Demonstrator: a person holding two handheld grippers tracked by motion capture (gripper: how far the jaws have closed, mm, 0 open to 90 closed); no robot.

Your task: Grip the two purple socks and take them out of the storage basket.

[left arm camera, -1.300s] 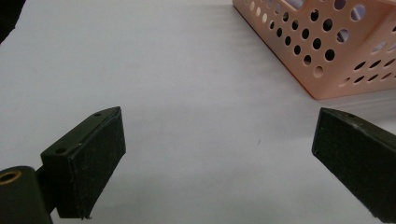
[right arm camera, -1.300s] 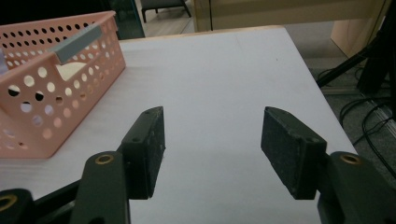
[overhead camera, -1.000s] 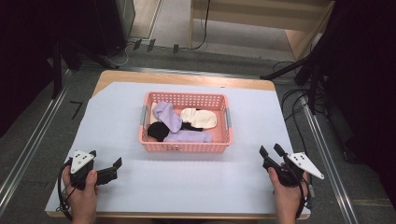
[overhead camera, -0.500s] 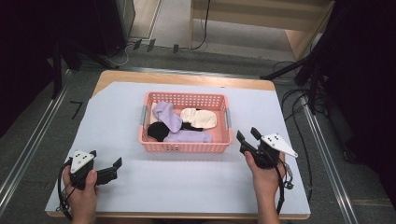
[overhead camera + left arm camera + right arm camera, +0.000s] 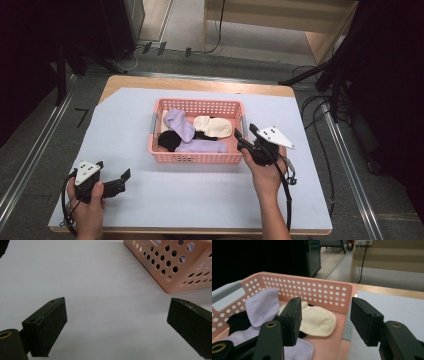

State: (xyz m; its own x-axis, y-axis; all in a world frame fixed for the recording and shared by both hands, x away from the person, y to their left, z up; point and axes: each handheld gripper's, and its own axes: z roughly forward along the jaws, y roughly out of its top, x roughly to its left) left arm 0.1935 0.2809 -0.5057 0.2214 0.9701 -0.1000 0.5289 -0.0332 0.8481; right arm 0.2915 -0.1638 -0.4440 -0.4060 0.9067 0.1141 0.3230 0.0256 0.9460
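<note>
A pink perforated basket stands mid-table. It holds a lavender sock, a cream sock, a black sock and a second lavender sock. My right gripper hovers at the basket's right end, open and touching nothing. In the right gripper view its jaws frame the cream sock and the basket's right wall, beside the lavender sock. My left gripper rests open and empty at the front left. In the left gripper view the basket corner lies ahead.
A pale blue mat covers the wooden table. Bare mat surrounds the basket on all sides. Cables trail on the floor to the right, and metal rails run along both sides of the table.
My right gripper has travelled left and away from the table's front right up to the basket's right end, rising a little. The left gripper has kept still.
</note>
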